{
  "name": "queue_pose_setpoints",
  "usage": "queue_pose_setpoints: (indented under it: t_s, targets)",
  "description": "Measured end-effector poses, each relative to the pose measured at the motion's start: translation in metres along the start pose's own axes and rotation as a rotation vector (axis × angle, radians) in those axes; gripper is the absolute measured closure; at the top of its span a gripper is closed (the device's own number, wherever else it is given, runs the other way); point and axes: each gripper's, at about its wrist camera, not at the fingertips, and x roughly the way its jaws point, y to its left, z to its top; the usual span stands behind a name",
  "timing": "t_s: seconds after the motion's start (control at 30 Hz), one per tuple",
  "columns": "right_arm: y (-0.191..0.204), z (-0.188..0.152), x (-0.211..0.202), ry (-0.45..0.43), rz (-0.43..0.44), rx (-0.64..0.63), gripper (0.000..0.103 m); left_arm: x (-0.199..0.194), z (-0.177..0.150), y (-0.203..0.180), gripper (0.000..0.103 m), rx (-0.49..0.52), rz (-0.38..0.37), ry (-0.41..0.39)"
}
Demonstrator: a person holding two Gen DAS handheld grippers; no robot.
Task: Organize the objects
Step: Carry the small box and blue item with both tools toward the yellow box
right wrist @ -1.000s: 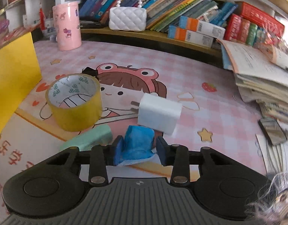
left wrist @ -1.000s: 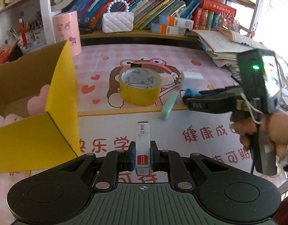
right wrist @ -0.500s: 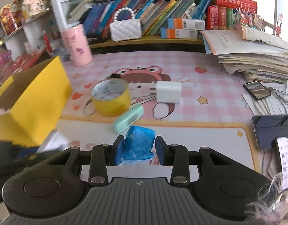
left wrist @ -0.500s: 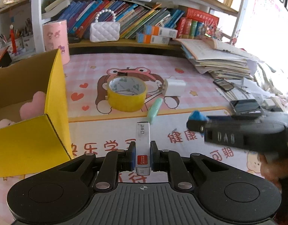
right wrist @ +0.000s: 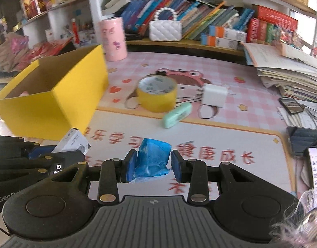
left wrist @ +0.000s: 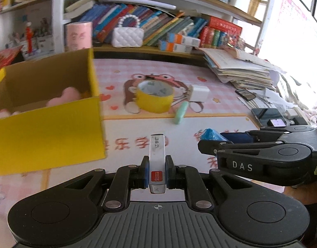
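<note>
My left gripper [left wrist: 156, 172] is shut on a small white staple box [left wrist: 156, 157] and holds it above the desk mat, right of the open yellow box [left wrist: 55, 122]. My right gripper [right wrist: 153, 163] is shut on a blue wrapped packet [right wrist: 153, 159]; it also shows in the left wrist view [left wrist: 210, 134]. The left gripper with the staple box [right wrist: 74, 141] shows at the lower left of the right wrist view. The yellow box [right wrist: 55, 95] holds pink soft things [left wrist: 65, 97]. A yellow tape roll [right wrist: 157, 94], a white charger [right wrist: 214, 94] and a mint green case [right wrist: 177, 114] lie on the mat.
A pink cylinder [right wrist: 113, 39], a white quilted purse [right wrist: 165, 31] and books stand at the back. A stack of papers [right wrist: 286, 68] and phones [right wrist: 291, 105] lie on the right. The bookshelf upright [left wrist: 58, 14] rises behind the yellow box.
Both grippers have pulled back and risen with their loads still held. The right gripper has come close beside the left one. The view has swung left toward the yellow box.
</note>
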Motion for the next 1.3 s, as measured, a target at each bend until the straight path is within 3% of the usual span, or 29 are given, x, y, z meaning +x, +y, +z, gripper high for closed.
queue_pose_setpoints:
  t_s: [0.4, 1.3]
  targets:
    - [0.077, -0.008, -0.009, -0.005, 0.087, -0.105, 0.069, -0.049, -0.025, 0.057, 0.09, -0.107, 0.08, -0.029]
    - [0.171, -0.028, -0.029, -0.049, 0.083, -0.133, 0.069, -0.11, -0.056, 0.116, 0.09, -0.082, 0.079, -0.09]
